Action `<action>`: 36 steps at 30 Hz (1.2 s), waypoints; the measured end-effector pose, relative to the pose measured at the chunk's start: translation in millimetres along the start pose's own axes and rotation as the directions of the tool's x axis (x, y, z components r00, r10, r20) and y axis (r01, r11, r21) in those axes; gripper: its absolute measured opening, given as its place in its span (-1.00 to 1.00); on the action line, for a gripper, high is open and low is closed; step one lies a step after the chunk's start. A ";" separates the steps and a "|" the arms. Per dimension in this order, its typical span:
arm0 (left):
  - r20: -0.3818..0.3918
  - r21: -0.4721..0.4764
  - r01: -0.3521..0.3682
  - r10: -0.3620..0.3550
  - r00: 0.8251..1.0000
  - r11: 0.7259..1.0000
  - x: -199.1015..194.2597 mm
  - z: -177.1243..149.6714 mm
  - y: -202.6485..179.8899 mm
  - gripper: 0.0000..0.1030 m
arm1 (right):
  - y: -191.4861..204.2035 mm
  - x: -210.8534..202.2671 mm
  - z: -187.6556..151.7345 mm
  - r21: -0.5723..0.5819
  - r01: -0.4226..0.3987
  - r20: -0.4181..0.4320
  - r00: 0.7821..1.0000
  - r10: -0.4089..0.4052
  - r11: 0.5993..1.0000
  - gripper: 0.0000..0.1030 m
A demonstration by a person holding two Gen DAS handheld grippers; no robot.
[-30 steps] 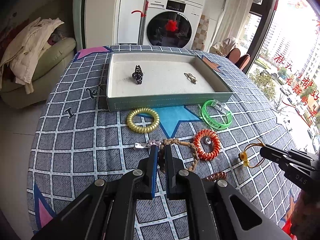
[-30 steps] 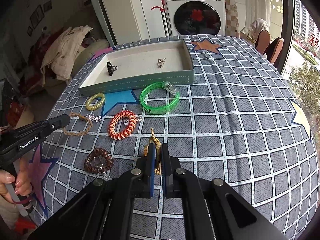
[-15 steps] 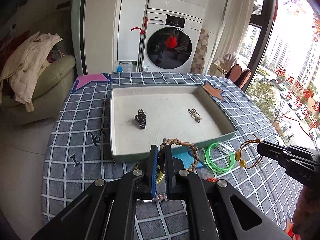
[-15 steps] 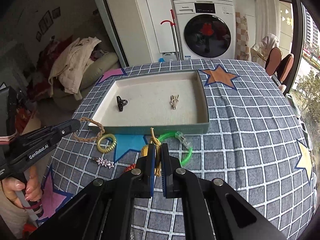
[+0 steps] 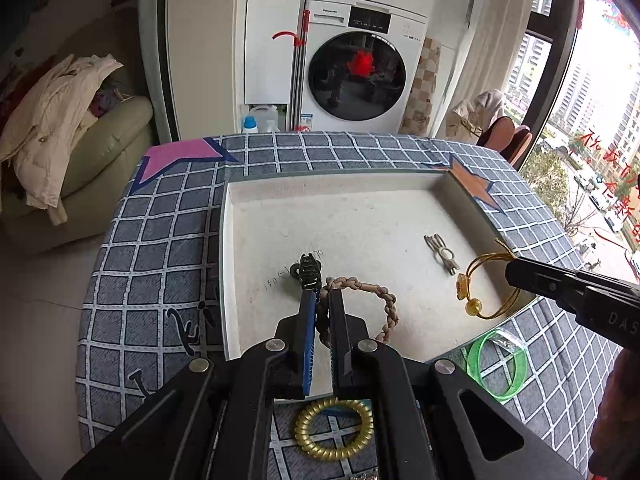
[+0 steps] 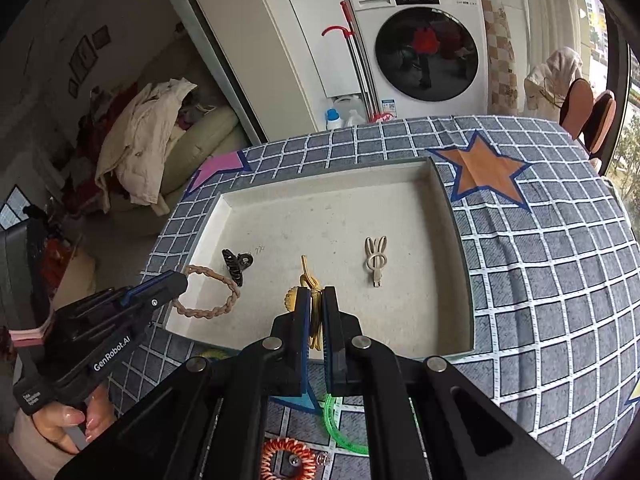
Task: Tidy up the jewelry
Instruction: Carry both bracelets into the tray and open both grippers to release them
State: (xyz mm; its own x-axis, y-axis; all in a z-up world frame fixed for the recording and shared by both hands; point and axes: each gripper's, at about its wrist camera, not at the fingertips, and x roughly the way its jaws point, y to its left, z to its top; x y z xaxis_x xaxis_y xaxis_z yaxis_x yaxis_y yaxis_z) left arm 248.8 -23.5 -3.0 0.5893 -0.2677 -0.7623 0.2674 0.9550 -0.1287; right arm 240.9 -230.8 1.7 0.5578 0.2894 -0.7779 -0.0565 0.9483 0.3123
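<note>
Jewelry status: both carried pieces are now over the tray, up from the tablecloth a second ago. Left gripper is clamped on the braided bracelet, hanging beside the black claw clip. Right gripper is clamped on the gold cord bracelet, near the bunny clip. Transport looks done; release comes next. Green bangle, gold coil tie and orange coil tie wait outside.

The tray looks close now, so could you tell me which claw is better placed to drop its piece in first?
Probably the right claw: its gold bracelet hangs over bare tray floor. The left claw's braided bracelet hangs right beside the black clip.
</note>
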 end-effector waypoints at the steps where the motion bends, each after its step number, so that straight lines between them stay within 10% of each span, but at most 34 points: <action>1: -0.012 0.003 -0.002 0.002 1.000 1.000 6.2 -1.7 0.2 -0.49 | -2.7 7.1 0.0 0.006 0.006 -0.013 1.000 -0.006 1.000 -0.88; 12: -0.115 0.005 -0.048 0.048 0.992 0.999 53.9 -14.2 2.4 -0.49 | -42.5 48.3 -6.8 0.063 0.119 -0.086 0.990 -0.114 0.991 -0.88; 25: -0.067 0.102 -0.152 0.159 0.985 0.983 63.6 -7.6 -9.9 -0.49 | -48.3 55.6 -6.1 0.020 0.236 -0.079 0.969 -0.234 0.971 -0.82; 31: -0.059 0.093 -0.161 0.167 0.984 0.983 56.0 -10.4 -12.2 -0.49 | -39.5 49.0 -7.5 0.000 0.216 -0.056 0.975 -0.216 0.976 0.06; 36: -0.030 0.084 -0.164 0.167 0.985 0.983 45.9 -8.4 -13.8 -0.48 | -36.0 36.1 -7.2 0.021 0.190 -0.035 0.981 -0.189 0.982 0.08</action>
State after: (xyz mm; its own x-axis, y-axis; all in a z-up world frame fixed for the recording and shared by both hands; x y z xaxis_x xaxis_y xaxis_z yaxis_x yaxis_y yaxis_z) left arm 265.8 -47.9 -41.5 0.6025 -0.1002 -0.7918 0.2299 0.9718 0.0520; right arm 257.1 -253.5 -41.6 0.5294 0.1089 -0.8414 0.0677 0.9832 0.1698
